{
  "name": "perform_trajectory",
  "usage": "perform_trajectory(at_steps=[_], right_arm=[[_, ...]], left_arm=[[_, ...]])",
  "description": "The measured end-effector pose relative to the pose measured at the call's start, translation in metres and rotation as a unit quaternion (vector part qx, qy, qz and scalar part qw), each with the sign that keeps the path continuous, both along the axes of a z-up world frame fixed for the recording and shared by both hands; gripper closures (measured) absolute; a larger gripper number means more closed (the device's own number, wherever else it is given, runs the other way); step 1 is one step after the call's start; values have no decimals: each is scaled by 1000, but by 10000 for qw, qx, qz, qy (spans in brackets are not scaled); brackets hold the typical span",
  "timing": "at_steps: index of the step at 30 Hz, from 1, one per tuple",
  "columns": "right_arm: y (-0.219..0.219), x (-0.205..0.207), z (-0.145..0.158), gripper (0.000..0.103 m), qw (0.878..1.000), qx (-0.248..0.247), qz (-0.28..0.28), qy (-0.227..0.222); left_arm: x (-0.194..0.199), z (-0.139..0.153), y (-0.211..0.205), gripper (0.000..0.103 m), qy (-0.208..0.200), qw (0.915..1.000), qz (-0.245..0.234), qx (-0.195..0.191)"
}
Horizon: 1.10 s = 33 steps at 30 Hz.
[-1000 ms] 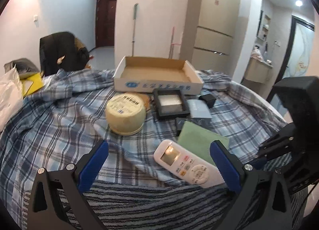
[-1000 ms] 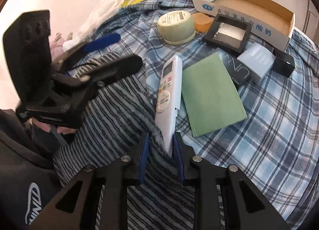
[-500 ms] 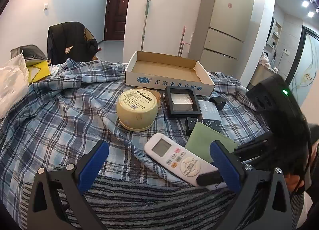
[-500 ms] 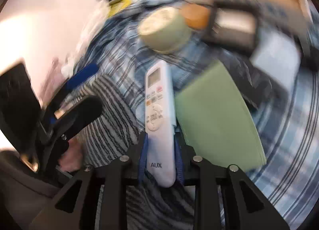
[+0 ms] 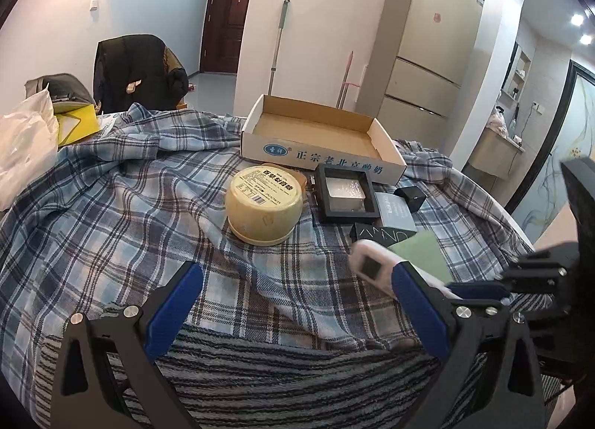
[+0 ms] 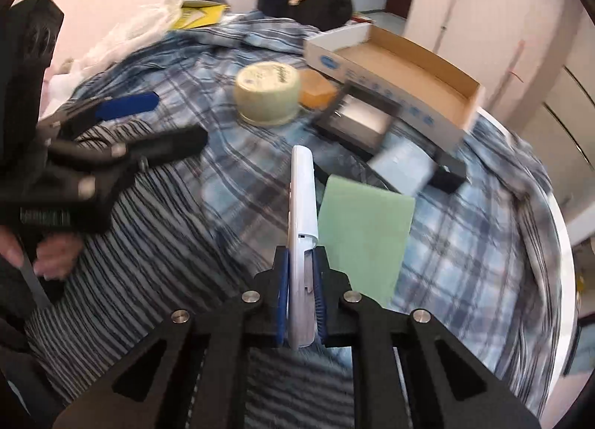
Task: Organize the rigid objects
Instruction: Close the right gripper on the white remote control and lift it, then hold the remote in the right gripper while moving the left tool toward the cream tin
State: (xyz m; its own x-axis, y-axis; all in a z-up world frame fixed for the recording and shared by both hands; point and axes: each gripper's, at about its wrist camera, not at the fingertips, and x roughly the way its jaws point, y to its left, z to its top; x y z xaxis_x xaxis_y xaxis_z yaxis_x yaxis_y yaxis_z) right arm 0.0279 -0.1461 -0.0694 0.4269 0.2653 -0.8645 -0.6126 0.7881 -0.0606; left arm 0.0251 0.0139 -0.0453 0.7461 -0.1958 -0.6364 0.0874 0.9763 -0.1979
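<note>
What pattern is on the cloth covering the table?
The cloth has a blue, white and dark plaid check; it shows best in the left wrist view.

remote (image 6: 303, 205) | white, slim | on edge, lifted | beside green card (image 6: 362, 228)

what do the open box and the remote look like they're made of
Open box: cardboard by the look, with a raw brown inside, white printed outer walls and folded corners. Remote: probably hard plastic, smooth white matte shell with moulded seams.

Bright ceiling-lit room, fisheye-bent edges — right view motion-blurred, left view mostly sharp.
</note>
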Motion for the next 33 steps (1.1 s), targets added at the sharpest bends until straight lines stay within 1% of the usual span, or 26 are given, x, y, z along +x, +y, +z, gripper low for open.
perform_trajectory(at_steps=[2,4,5,6,8,11,14,19,25,27,28,29,31,33], right_arm=[[-6,-7,2,92,9992,-161,-213,-283],[-2,-16,2,92,9953,-653,-168,-702],[-3,-18,-1,92,9929,-857,-123,-819],[-2,-18,-4,92,9926,-896,-100,-808],[-1,-13,-11,92,9947,-824,-78,-614],[4,-4,-18,92,9959,-762,-100,-479],[2,3,-21,91,9982,-520,-205,-225],[5,17,-24,89,9986,-445,-248,-138],[8,36,-24,89,9995,-134,-270,133],[11,42,-24,89,9996,-151,-181,178],[15,45,-25,87,9994,-256,-136,193],[18,48,-27,87,9990,-339,-143,272],[23,58,-35,85,9973,-441,-130,565],[27,66,-36,85,9964,-403,-96,746]], left_arm=[[0,0,0,0,0,10000,1,6],[-1,0,-1,0,-7,10000,5,4],[0,0,-1,0,-1,10000,3,7],[0,0,-1,0,2,10000,3,11],[0,0,-1,0,13,10000,-3,26],[1,0,-1,0,23,10000,3,30],[2,-1,0,0,60,10000,6,15],[2,-2,-1,0,50,10000,-10,34],[2,-2,-1,0,60,10000,-7,42],[2,-3,-2,0,62,10000,-6,46],[2,-3,-2,0,58,10000,-4,46],[2,-3,-2,0,59,10000,-6,45],[3,-3,-2,0,66,10000,-5,52],[2,-3,-1,0,73,10000,4,44]])
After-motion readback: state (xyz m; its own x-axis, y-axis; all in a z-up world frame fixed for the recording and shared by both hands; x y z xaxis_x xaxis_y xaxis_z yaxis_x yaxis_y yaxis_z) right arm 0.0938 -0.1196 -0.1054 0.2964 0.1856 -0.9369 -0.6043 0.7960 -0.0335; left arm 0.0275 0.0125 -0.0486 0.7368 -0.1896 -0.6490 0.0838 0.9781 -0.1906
